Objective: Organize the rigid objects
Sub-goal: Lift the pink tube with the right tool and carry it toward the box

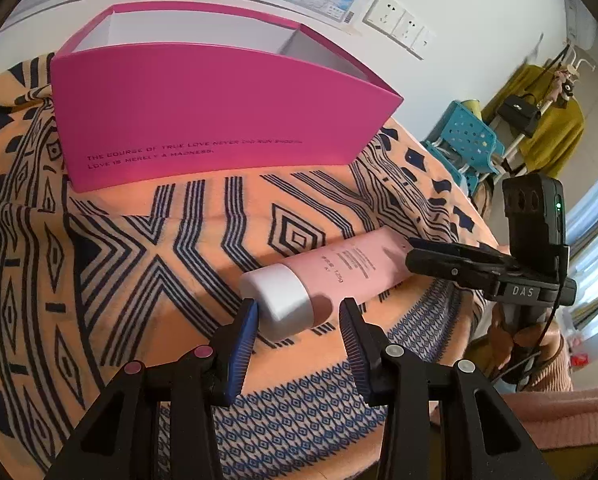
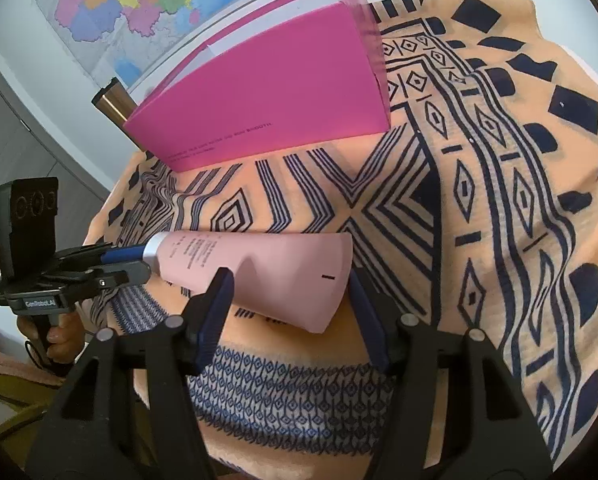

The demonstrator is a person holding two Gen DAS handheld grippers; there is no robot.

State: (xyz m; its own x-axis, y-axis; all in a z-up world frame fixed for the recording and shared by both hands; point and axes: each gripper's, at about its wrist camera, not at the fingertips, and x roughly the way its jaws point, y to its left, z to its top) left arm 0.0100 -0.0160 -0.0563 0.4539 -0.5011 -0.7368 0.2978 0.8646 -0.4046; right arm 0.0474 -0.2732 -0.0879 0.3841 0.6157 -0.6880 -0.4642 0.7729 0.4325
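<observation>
A pink tube (image 1: pixel 339 268) lay on its side on a bench draped with an orange cloth (image 1: pixel 147 264) patterned in dark blue lines and diamonds. Behind it, further along the cloth, stood an open magenta box (image 1: pixel 219 120) with a line of small print low on its front wall; its white inside showed from the left wrist view. Nothing lay between the tube and the box, only bare cloth. A map (image 2: pixel 139 4) hung on the wall behind the box, and wall sockets (image 1: pixel 399 24) showed to its right. A blue plastic stool (image 1: pixel 469 140) and a rack of yellow clothes (image 1: pixel 555 120) stood off beyond the bench edge.

The left gripper (image 1: pixel 297 312) was set about the tube's white cap (image 1: pixel 283 300), its jaws narrowly spread. The left blue pad (image 1: pixel 243 344) sat against the cap's side, while a small gap showed between the cap and the right pad. In the right wrist view its fingers ran alongside the cap end.

The right gripper (image 2: pixel 291 284) straddled the tube's flat crimped end (image 2: pixel 323 280), jaws spread wider than the tube. The left pad (image 2: pixel 215 312) lay just beside the tube's near edge; whether it pressed could not be told. The right pad was partly hidden behind the tube. A hand (image 2: pixel 65 340) gripped the left gripper's handle.
</observation>
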